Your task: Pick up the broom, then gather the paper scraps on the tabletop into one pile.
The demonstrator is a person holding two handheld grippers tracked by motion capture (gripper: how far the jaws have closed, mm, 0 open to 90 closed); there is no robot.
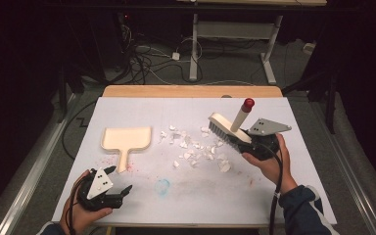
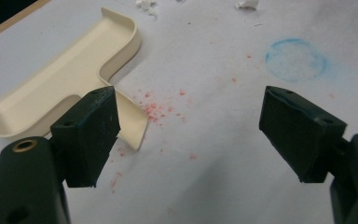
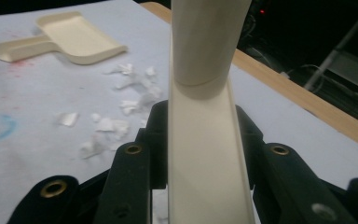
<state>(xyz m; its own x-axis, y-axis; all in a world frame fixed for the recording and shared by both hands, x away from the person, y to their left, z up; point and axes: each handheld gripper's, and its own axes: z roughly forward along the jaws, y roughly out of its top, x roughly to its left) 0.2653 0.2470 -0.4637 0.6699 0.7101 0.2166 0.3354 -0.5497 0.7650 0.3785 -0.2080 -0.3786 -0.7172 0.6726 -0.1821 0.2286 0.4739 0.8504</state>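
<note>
A cream dustpan (image 1: 126,139) lies flat at the left of the white table, its handle toward the person. My left gripper (image 1: 113,182) hovers open just in front of that handle; in the left gripper view the dustpan (image 2: 65,79) handle end sits beside the left jaw. My right gripper (image 1: 260,142) is shut on a cream hand brush (image 1: 227,128) with a red-tipped handle, bristles over the right edge of several white paper scraps (image 1: 196,147). In the right gripper view the brush (image 3: 205,140) back is clamped between the jaws, with scraps (image 3: 116,112) beyond.
A blue ring stain (image 1: 163,186) and red specks (image 1: 137,166) mark the white table cover (image 1: 176,200). The wooden far edge (image 1: 191,91) borders a dark floor with cables and desk legs.
</note>
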